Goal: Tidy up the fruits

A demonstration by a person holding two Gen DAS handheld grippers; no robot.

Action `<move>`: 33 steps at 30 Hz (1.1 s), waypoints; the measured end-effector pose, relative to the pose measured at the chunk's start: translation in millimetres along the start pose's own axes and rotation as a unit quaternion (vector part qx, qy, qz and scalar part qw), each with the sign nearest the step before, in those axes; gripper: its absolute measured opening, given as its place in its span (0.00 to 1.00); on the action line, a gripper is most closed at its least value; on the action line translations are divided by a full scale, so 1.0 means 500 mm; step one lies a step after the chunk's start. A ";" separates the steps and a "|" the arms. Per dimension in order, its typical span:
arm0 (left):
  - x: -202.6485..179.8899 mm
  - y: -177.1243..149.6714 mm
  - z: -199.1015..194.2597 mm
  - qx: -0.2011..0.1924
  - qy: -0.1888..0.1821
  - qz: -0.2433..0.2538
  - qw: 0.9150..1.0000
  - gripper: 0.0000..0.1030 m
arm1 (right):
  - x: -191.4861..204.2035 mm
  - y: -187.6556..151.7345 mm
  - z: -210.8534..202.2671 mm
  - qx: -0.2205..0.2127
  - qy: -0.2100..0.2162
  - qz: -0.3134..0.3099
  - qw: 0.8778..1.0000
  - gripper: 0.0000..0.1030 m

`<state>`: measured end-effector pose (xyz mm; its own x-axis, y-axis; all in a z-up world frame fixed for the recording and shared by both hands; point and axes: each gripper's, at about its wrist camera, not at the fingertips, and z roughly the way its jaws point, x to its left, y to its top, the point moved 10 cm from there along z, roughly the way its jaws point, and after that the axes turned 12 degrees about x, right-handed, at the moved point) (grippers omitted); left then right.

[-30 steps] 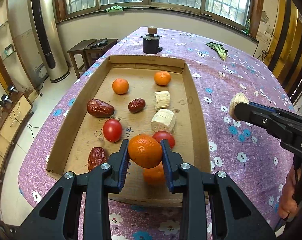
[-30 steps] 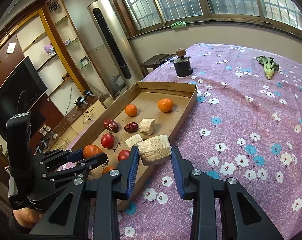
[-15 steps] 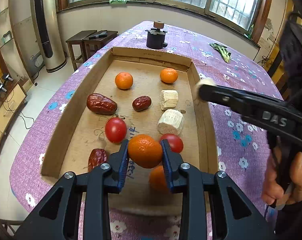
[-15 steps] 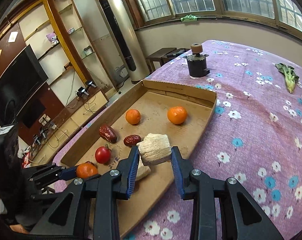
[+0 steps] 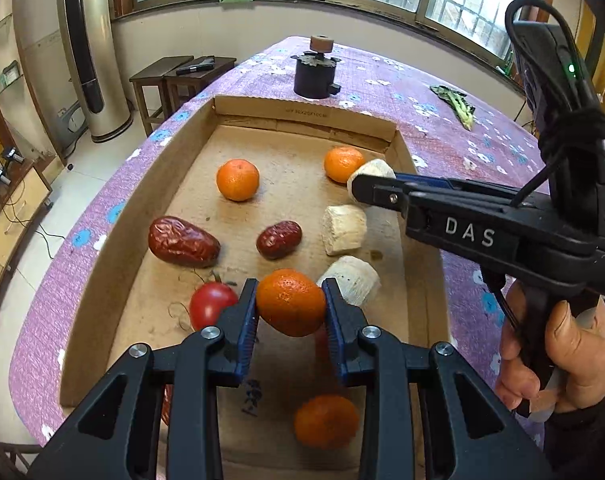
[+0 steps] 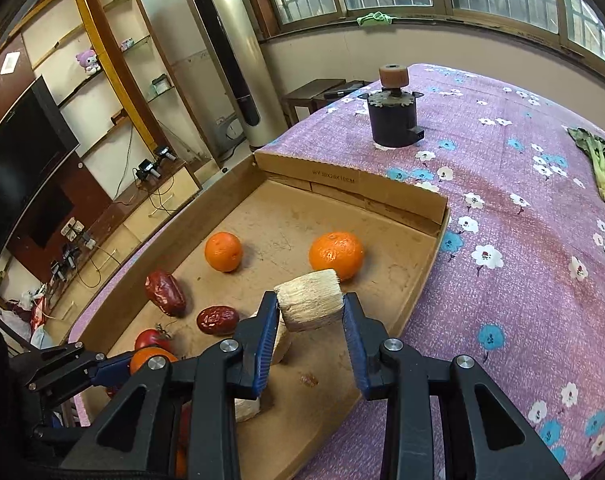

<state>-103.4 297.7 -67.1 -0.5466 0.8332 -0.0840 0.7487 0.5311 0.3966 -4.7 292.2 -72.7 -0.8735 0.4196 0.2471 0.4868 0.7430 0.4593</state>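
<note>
Tangerine (image 5: 290,302) sits clamped in the left claw (image 5: 290,312) above the near end of the cardboard tray (image 5: 114,240), which lies along the counter's left edge; the right claw (image 6: 310,320) grips a pale fibrous chunk (image 6: 310,300) over the tray's right side, beside another tangerine (image 6: 336,255)

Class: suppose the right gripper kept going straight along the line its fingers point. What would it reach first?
Probably the tangerine just beyond the pale fibrous chunk held by the right gripper, though depth is uncertain.
</note>
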 end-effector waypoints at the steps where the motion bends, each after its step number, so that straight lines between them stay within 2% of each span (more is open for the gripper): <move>1: 0.002 0.002 0.002 0.001 0.004 0.001 1.000 0.28 | -0.001 0.001 0.005 0.003 -0.002 -0.001 1.000 0.32; 8: 0.006 0.001 0.020 0.013 0.016 0.004 1.000 0.29 | -0.009 0.004 0.022 0.011 -0.014 -0.007 1.000 0.35; 10: 0.003 -0.001 0.019 0.012 0.024 0.010 1.000 0.32 | -0.012 0.001 0.027 0.016 -0.015 -0.008 1.000 0.34; 11: 0.001 -0.002 0.018 0.013 0.024 0.011 1.000 0.36 | -0.012 0.001 0.028 0.015 -0.014 -0.007 1.000 0.34; 13: -0.001 -0.002 0.012 0.008 0.032 0.012 0.999 0.55 | -0.012 0.000 0.025 0.016 -0.008 -0.005 1.000 0.35; 15: 0.000 -0.002 0.002 0.000 0.041 0.013 0.999 0.68 | -0.010 -0.003 0.019 0.013 -0.006 -0.004 1.000 0.36; 16: 0.000 -0.002 -0.003 -0.004 0.043 0.013 0.999 0.70 | -0.008 -0.005 0.014 0.012 -0.004 -0.006 1.000 0.36; 24: -0.010 -0.025 -0.022 -0.007 0.043 0.021 0.999 0.70 | 0.006 -0.026 -0.027 0.007 0.007 -0.021 1.000 0.39; 33: -0.019 -0.062 -0.066 -0.022 0.047 0.029 0.998 0.70 | 0.035 -0.067 -0.083 0.003 0.039 -0.073 0.997 0.59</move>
<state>-133.8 268.1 -48.7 -0.5379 0.8426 0.0254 0.7638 0.4744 0.4378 -37.0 253.0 -48.6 -0.9326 0.2660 0.2439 0.3552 0.7960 0.4901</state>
